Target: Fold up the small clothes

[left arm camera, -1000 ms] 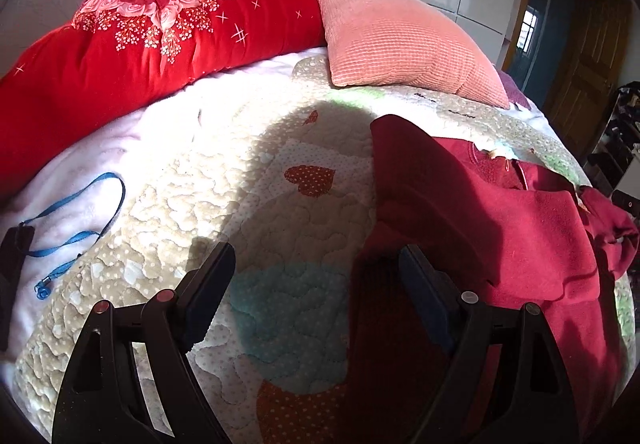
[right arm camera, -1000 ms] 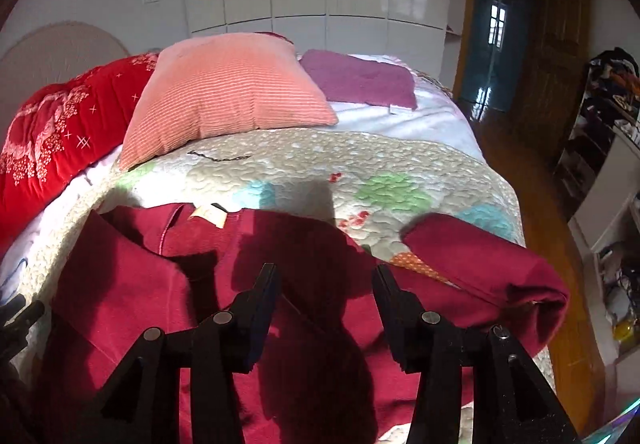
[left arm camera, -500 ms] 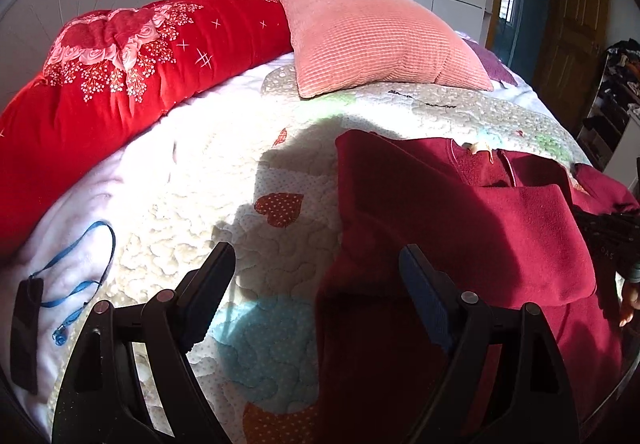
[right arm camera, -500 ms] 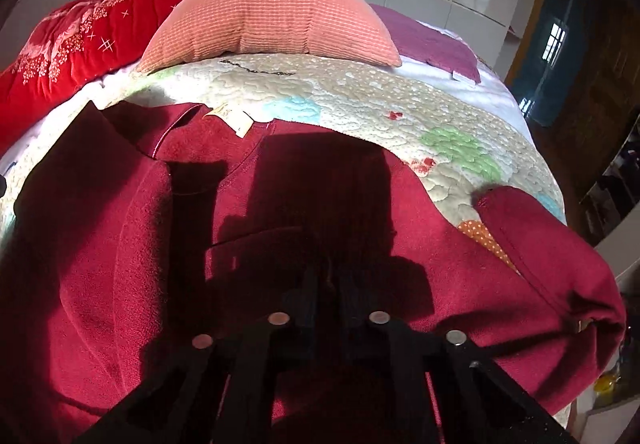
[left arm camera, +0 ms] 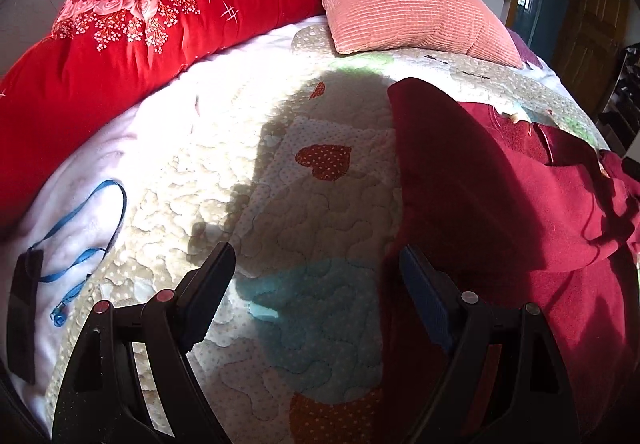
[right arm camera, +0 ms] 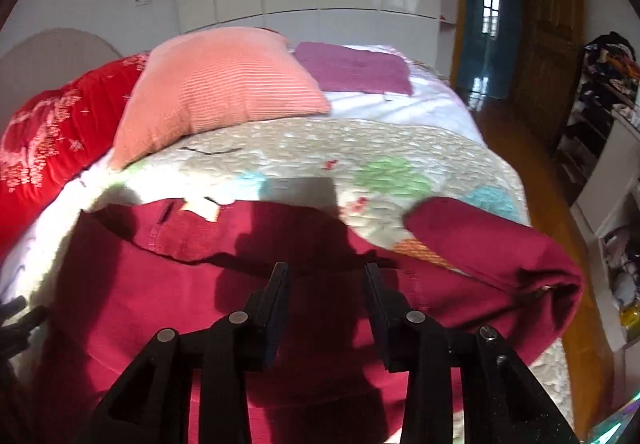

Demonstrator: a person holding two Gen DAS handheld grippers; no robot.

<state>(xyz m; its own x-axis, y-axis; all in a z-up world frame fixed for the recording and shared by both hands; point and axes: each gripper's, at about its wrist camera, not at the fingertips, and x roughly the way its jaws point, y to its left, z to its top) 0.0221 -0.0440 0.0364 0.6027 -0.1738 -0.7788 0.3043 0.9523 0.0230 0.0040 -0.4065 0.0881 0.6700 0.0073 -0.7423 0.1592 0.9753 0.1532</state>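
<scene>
A dark red sweatshirt (left arm camera: 492, 204) lies on the quilted bedspread (left arm camera: 312, 204), its left side folded over the body. In the right wrist view the sweatshirt (right arm camera: 168, 284) lies spread below me, with one sleeve (right arm camera: 500, 244) stretched out to the right. My left gripper (left arm camera: 316, 260) is open and empty, hovering over the quilt at the garment's left edge. My right gripper (right arm camera: 326, 272) is open and empty above the middle of the sweatshirt.
A long red floral bolster (left arm camera: 120, 28) and a salmon pillow (left arm camera: 400, 4) lie at the head of the bed. A blue lanyard (left arm camera: 80, 236) with a dark card lies at the left. A purple cloth (right arm camera: 356, 68) lies behind. The bed edge and wooden floor (right arm camera: 536, 148) are right.
My right gripper was shut low on the sweatshirt half a second ago; it has now opened and lifted away. My left gripper stayed open and shifted slightly left.
</scene>
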